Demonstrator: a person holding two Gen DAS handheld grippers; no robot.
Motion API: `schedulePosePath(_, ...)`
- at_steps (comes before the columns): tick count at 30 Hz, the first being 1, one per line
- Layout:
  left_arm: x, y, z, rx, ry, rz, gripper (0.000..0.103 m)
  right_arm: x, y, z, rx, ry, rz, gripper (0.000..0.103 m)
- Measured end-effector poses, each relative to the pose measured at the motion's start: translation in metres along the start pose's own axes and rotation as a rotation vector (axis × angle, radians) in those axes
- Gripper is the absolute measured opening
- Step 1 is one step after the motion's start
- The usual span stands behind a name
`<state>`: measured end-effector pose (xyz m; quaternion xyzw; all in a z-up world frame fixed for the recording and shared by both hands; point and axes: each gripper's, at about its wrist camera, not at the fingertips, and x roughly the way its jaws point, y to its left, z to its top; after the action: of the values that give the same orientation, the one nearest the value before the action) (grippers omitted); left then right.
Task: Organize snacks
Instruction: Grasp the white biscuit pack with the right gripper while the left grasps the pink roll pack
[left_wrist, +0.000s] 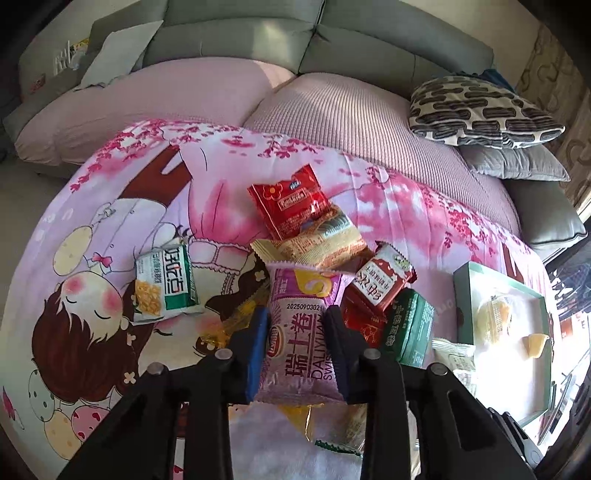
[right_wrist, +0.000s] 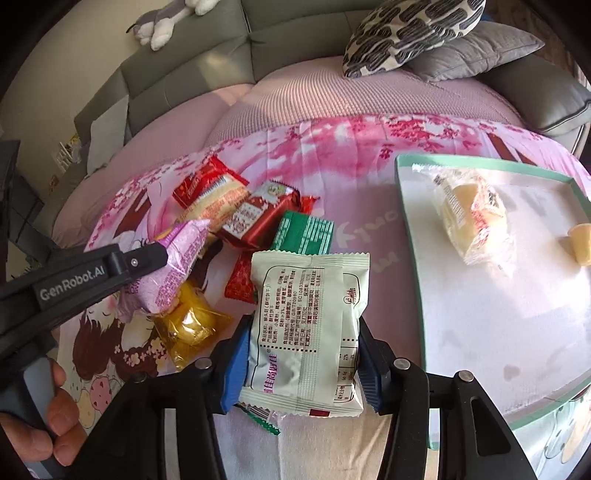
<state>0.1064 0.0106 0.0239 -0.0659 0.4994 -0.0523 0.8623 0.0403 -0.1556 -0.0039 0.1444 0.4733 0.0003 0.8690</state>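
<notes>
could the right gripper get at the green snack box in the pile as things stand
Probably not yet: the right gripper is shut on a pale green packet, which lies between it and the green snack box. It would need to drop that first.

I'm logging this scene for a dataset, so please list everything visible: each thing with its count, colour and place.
Purple Swiss roll pack: 1, purple, held in the left claw.
Pale green pack: 1, pale green, held in the right claw.
Red packs: at least 3, red, in the pile on the blanket.
Dark green pack: 1, green, beside the red ones.
Green-white pack: 1, apart, left of the pile.
Yellow pack: 1, yellow, under the purple pack.
Tray: 1, white with green rim, right; holds a clear-wrapped yellow cake and a yellow piece.
Blanket: 1, pink cartoon print.
Pillows: 2, patterned on grey, sofa.
Left claw: black, blue pads.
Right claw: same.
</notes>
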Motion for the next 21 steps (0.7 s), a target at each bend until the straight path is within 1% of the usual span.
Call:
schedulePosePath(4,-0.011,-0.001,0.003,-0.003,-0.046,0.016,0.025,-0.012,-0.004,0.006,0.009,-0.027,0.002,0.054)
schedulePosePath(6,-0.017,-0.003,0.004,-0.006,-0.069,0.019,0.013,-0.016,-0.008,0.008,0.013,-0.035,-0.003,0.054)
schedulePosePath(10,-0.025,-0.009,0.004,0.007,-0.103,0.016,0.013,-0.023,-0.015,0.01,0.024,-0.049,-0.015,0.054)
schedulePosePath(14,-0.019,-0.005,0.005,-0.011,-0.092,0.045,0.014,-0.026,-0.024,0.011,0.042,-0.047,-0.031,0.054)
schedulePosePath(15,-0.018,-0.003,0.005,-0.01,-0.083,0.05,0.02,-0.026,-0.025,0.012,0.046,-0.046,-0.033,0.054)
schedulePosePath(16,-0.016,-0.003,0.005,-0.007,-0.079,0.055,0.023,-0.026,-0.026,0.012,0.051,-0.044,-0.033,0.054)
schedulePosePath(18,-0.013,-0.002,0.006,-0.005,-0.075,0.059,0.046,-0.023,-0.028,0.011,0.055,-0.031,-0.034,0.054)
schedulePosePath(19,-0.01,-0.003,0.006,0.003,-0.068,0.044,0.049,-0.021,-0.029,0.011,0.057,-0.024,-0.034,0.054)
schedulePosePath(21,-0.004,-0.002,0.007,0.007,-0.052,0.021,0.052,-0.017,-0.03,0.01,0.06,-0.01,-0.033,0.054)
